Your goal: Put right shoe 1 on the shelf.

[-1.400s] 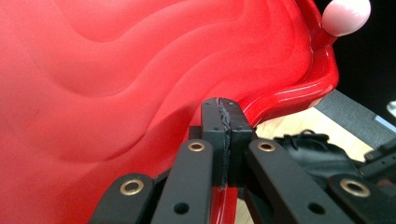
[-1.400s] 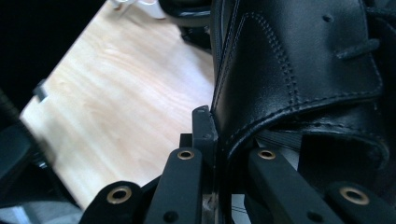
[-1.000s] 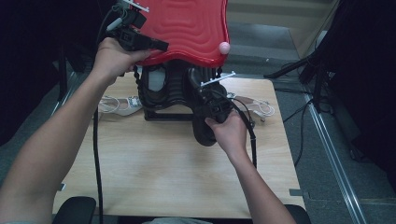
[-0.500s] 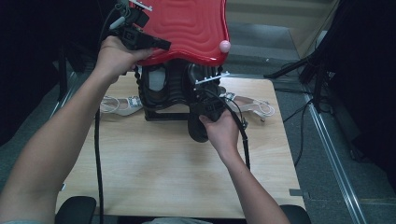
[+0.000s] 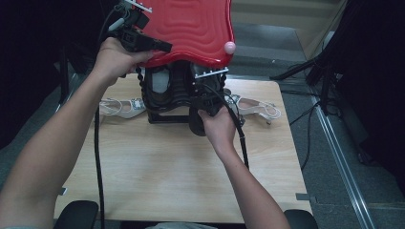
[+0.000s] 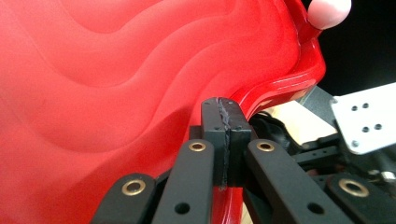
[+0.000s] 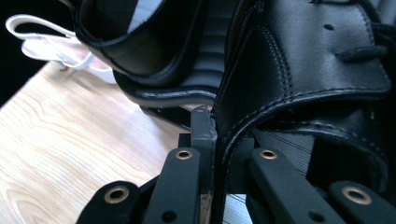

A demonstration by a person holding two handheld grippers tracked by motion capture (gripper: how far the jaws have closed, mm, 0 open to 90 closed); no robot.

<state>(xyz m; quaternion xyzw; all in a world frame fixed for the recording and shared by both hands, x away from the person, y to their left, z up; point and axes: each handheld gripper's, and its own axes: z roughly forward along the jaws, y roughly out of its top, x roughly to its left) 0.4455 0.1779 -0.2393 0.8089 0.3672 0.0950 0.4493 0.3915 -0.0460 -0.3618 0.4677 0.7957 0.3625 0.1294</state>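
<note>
Big red lid (image 5: 191, 28) is up, tipped back at the far edge of the table (image 5: 157, 176), and the left gripper (image 5: 143, 42) has it: in the left gripper view the jaws are pressed together on the lid's near rim (image 6: 261, 100), pads flat against each other with just the thin edge pinched between. Under the lid sits the black rack (image 5: 165, 102), and in it a pair of black shoes, the left shoe (image 5: 160, 86) untouched in its slot. The right gripper (image 5: 206, 102) is on the right shoe (image 5: 210, 83); in the right gripper view the jaws are nearly closed on the leather collar (image 7: 233, 126), the edge running up between the pads. So the shoe lies just beyond and above the right hand (image 5: 217, 126), its long axis pointing away from the person into the rack, and my read is that the next move is a straight pull toward the near side; the lid has to stay high for clearance. A white sandal lies at each side of the rack, one left (image 5: 119, 106), one right (image 5: 255, 107). Against a second ago, the right hand has slid a little left and in toward the rack, while the left hand has kept the lid where it was.
</note>
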